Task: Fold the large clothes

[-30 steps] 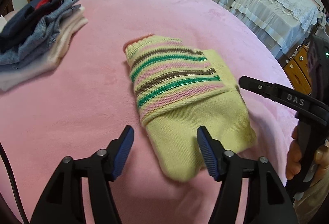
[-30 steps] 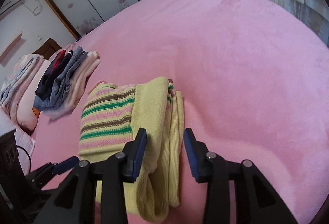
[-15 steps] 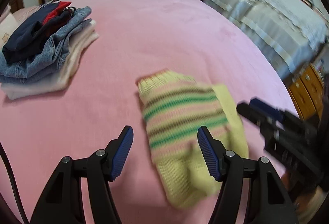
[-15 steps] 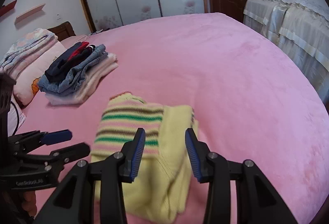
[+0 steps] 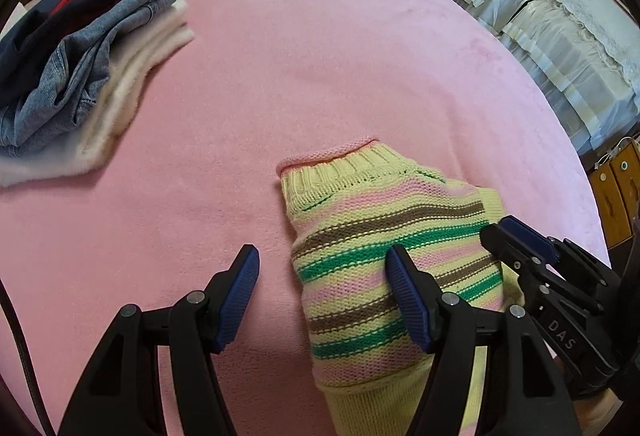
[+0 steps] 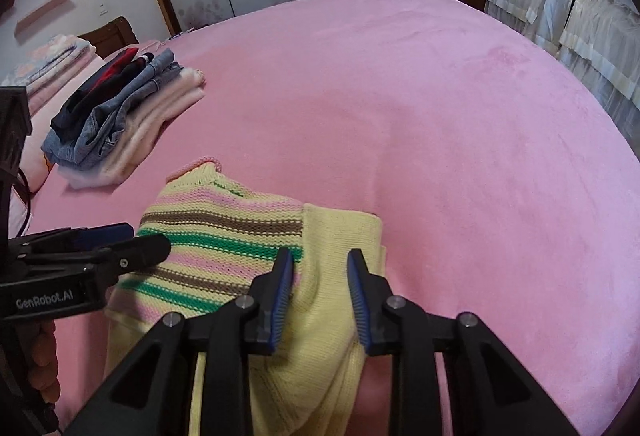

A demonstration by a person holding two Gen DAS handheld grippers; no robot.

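Observation:
A folded yellow knit sweater with pink, green and brown stripes lies on the pink bed. My left gripper is open wide over the sweater's left edge: the right finger is over the stripes and the left one over bare blanket. In the right wrist view the sweater shows its plain yellow side. My right gripper is closing on that bulging yellow fold, and the cloth fills the gap between its pads. The right gripper sits close to the left one.
A stack of folded clothes, denim and dark pieces on pale pink ones, sits at the far left. Furniture under a cream cover runs along the right of the bed. A wooden cabinet stands at the right edge. Bedding is piled by the headboard.
Both grippers have come in over the sweater, which now sits nearer the fingers. The right jaws have narrowed around the yellow fold. The left jaws keep the same width.

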